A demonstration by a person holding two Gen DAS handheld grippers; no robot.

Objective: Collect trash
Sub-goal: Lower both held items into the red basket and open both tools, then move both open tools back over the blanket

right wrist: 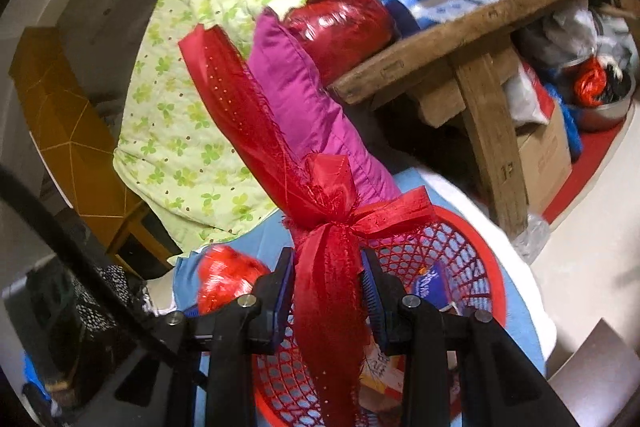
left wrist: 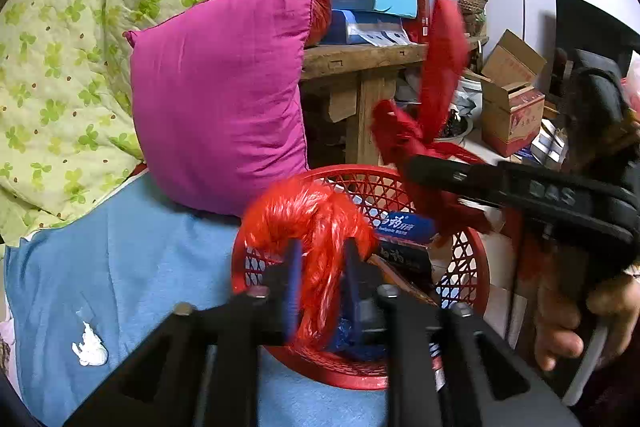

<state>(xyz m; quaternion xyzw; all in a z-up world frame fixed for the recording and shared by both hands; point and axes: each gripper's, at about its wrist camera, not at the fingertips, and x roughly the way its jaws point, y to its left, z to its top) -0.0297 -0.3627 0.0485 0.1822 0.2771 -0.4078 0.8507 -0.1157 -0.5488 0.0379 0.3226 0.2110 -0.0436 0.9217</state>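
A red mesh basket (left wrist: 478,267) (right wrist: 476,247) stands on the blue sheet and holds a blue toothpaste box (left wrist: 404,227) and other packaging. My left gripper (left wrist: 320,259) is shut on a crumpled red plastic bag (left wrist: 308,215), held over the basket's left rim. My right gripper (right wrist: 326,267) is shut on a knotted red ribbon (right wrist: 320,203), held above the basket; it shows from the side in the left wrist view (left wrist: 408,167), with the ribbon (left wrist: 436,79) trailing up. A white crumpled tissue (left wrist: 90,347) lies on the blue sheet at the left.
A magenta pillow (left wrist: 216,99) and a green flowered quilt (left wrist: 64,47) lie behind the basket. A wooden bench (left wrist: 360,59) stacked with boxes stands to the right. Cardboard boxes (left wrist: 512,107) sit on the floor beyond.
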